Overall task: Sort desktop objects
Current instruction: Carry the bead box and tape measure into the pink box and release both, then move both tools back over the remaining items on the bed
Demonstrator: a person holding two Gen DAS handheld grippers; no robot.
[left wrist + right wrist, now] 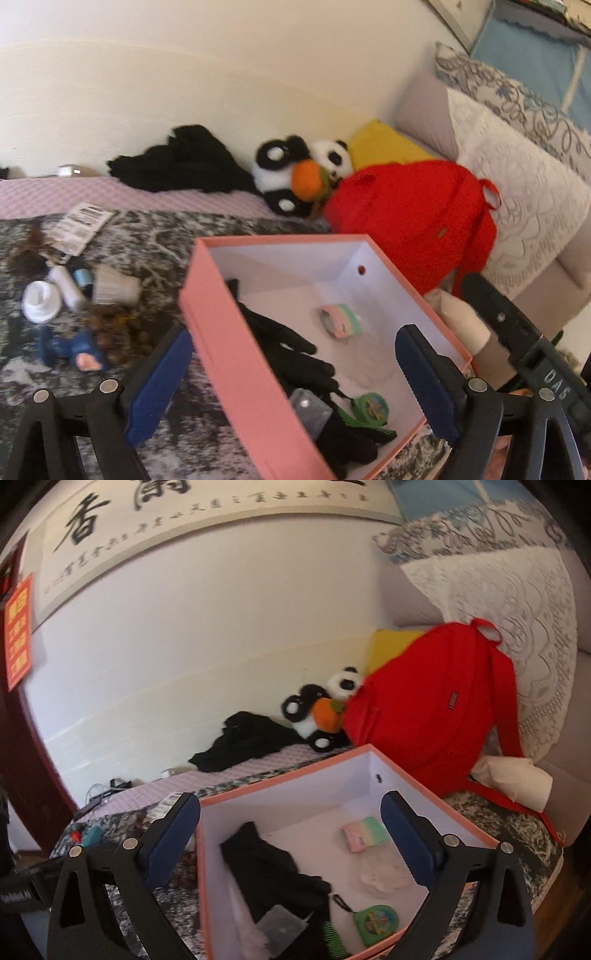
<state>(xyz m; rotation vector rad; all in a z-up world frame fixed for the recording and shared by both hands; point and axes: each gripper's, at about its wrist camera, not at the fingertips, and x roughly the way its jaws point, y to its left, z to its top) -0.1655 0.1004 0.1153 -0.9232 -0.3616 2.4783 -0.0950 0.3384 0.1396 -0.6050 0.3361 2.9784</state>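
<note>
Red backpack (432,709) behind pink box (236,904)

Pink box (236,354) on patterned bedspread (155,236)

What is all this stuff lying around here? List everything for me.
box: one, pink, open, in front
gloves: black, inside box
pastel pouch: one, pink-green, inside box
green round toy: one, inside box
backpack: one, red, behind box
panda plush: one, black-white, holding something orange, by wall
black cloth: one, left of panda
yellow cushion: one, behind backpack
white containers: several, left of box
left gripper: open, over box
right gripper: open, over box
</note>
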